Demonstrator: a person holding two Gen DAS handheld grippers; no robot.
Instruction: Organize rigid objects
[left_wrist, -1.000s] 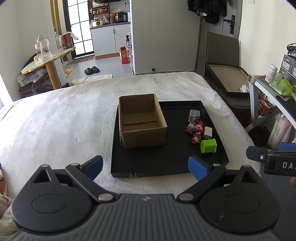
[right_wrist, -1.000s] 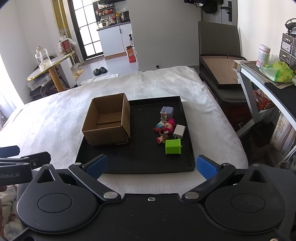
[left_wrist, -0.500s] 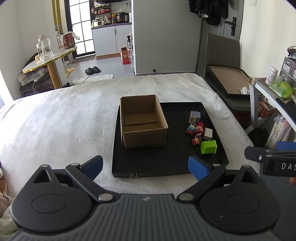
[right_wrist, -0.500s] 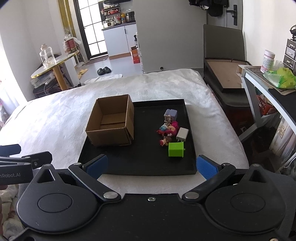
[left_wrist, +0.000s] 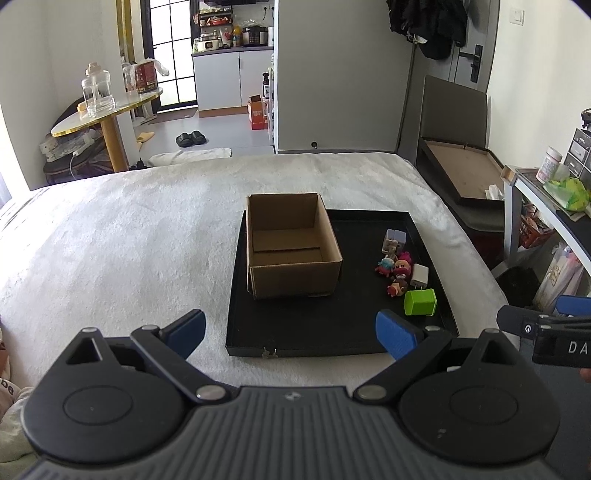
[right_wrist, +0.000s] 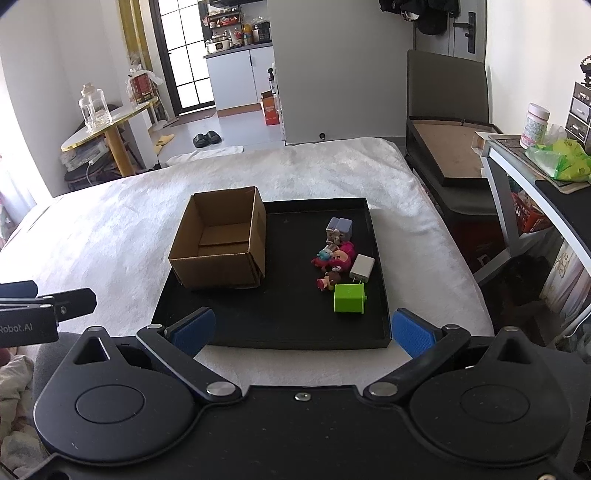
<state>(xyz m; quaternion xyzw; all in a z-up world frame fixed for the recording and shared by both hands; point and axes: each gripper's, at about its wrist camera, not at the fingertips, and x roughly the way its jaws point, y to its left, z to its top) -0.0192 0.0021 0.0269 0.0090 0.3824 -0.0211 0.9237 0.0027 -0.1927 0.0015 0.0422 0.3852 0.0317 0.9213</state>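
Note:
A black tray (left_wrist: 332, 332) (right_wrist: 273, 325) lies on a white-covered bed. An open empty cardboard box (left_wrist: 291, 247) (right_wrist: 221, 243) stands on its left part. On its right part lie a green block (left_wrist: 420, 302) (right_wrist: 349, 298), a white charger (left_wrist: 419, 275) (right_wrist: 362, 268), small toy figures (left_wrist: 395, 269) (right_wrist: 334, 260) and a grey-lilac block (left_wrist: 394, 238) (right_wrist: 340, 228). My left gripper (left_wrist: 290, 330) is open and empty, short of the tray's near edge. My right gripper (right_wrist: 301, 330) is open and empty, also short of the near edge.
A desk with a green bag (right_wrist: 557, 162) and a white jar (right_wrist: 533, 123) stands to the right of the bed. A dark chair with a brown board (right_wrist: 443, 140) is at the back right. A round table with a glass bottle (left_wrist: 96, 90) stands at the back left.
Both grippers have moved slightly forward and the views have shifted a little toward the tray. The jaws stay open; nothing on the tray has moved.

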